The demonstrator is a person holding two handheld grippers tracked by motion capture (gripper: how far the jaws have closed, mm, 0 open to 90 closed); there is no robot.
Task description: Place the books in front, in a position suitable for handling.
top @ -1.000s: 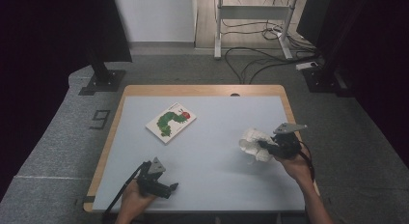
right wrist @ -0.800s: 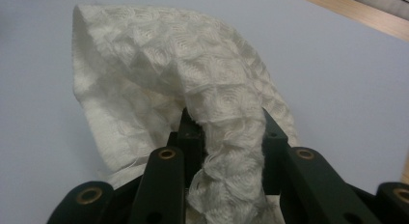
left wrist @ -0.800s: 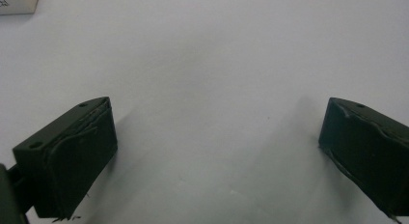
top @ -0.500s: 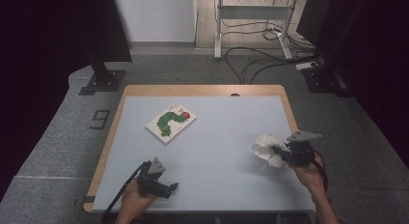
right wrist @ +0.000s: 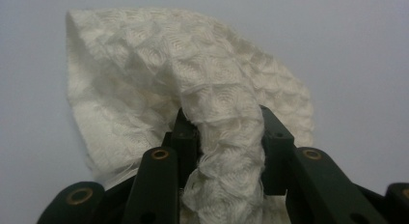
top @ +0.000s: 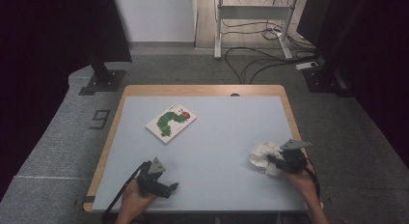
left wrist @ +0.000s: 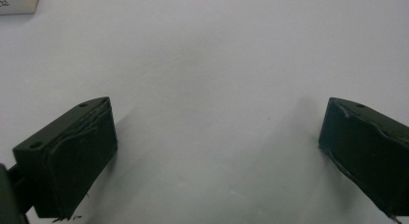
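Book (top: pixel 171 122) on table (top: pixel 222 132), left-centre rear; cloth (top: pixel 263 156) near right edge.

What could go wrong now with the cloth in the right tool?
1. The right tool pinches only a bunched fold of the cloth, and its jaws have just been easing open, so the fold may slip out early.
2. The cloth lies near the table's right edge; a loose release could leave part hanging over.
3. Crumpled as it is, it may not lie flat.
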